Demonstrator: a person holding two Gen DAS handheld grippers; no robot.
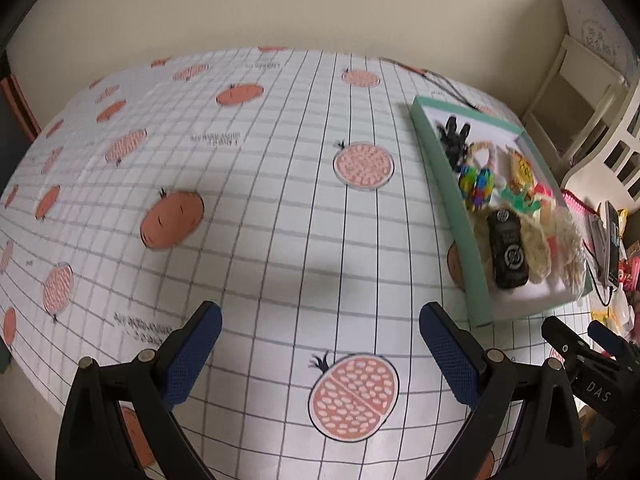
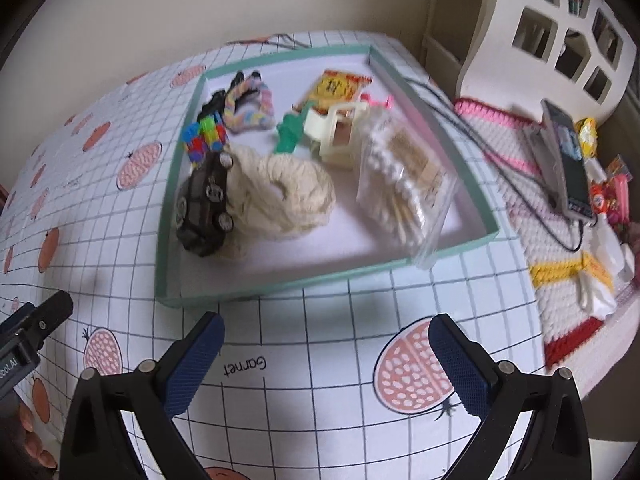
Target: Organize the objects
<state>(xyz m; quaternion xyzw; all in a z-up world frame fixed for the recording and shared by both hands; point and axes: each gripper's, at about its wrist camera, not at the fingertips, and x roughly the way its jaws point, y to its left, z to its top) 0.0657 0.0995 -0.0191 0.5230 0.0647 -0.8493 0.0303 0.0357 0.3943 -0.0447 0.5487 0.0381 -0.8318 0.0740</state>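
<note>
Eight or so items, toy car included, already sit in green tray; tablecloth bare; left gripper, right gripper both spread, empty.

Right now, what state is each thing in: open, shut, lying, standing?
Left gripper: open, holding nothing.
Right gripper: open, holding nothing.
Green box: lidless, holding toys.
Black toy car: tipped on its side.
Bag of cotton swabs: overhanging the box's near rim.
Cream rope bundle: coiled beside the car.
</note>
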